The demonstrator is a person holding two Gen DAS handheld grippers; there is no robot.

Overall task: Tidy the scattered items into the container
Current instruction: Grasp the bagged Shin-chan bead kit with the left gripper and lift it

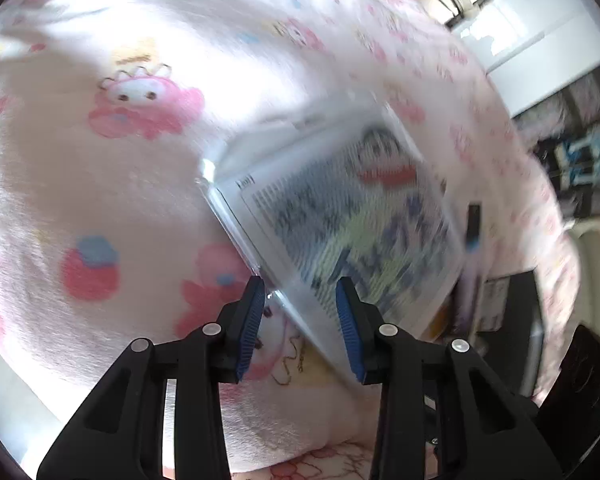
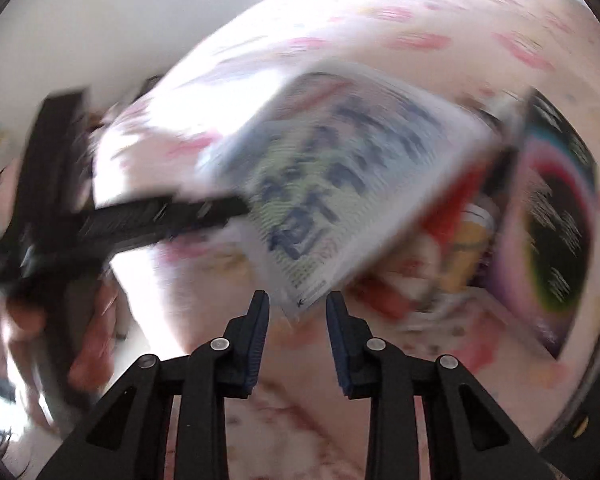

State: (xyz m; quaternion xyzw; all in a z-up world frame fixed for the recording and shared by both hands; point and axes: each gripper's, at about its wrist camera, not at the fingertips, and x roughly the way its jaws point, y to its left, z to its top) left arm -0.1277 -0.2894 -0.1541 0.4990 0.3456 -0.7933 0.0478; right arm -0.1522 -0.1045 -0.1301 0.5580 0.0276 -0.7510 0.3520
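A plastic-wrapped book (image 1: 340,220) with blue lettering on its cover lies tilted over the pink cartoon-print bedspread (image 1: 100,184). Its far side reaches over the clear container (image 2: 592,364). My left gripper (image 1: 300,296) hovers at the book's near edge, its jaws apart, and the cover faces me rather than sitting pinched. In the right wrist view the book (image 2: 340,168) is blurred, and its lower corner pokes between the spread tips of my right gripper (image 2: 296,300). The left gripper (image 2: 242,204) touches the book's left edge there. Blur hides any finer contact.
Inside the container stand a black magazine (image 2: 552,216) with coloured rings and some red and yellow items (image 2: 468,248). A person's hand (image 2: 88,344) holds the left gripper. White cabinets (image 1: 540,40) and cluttered shelves (image 1: 580,160) stand beyond the bed.
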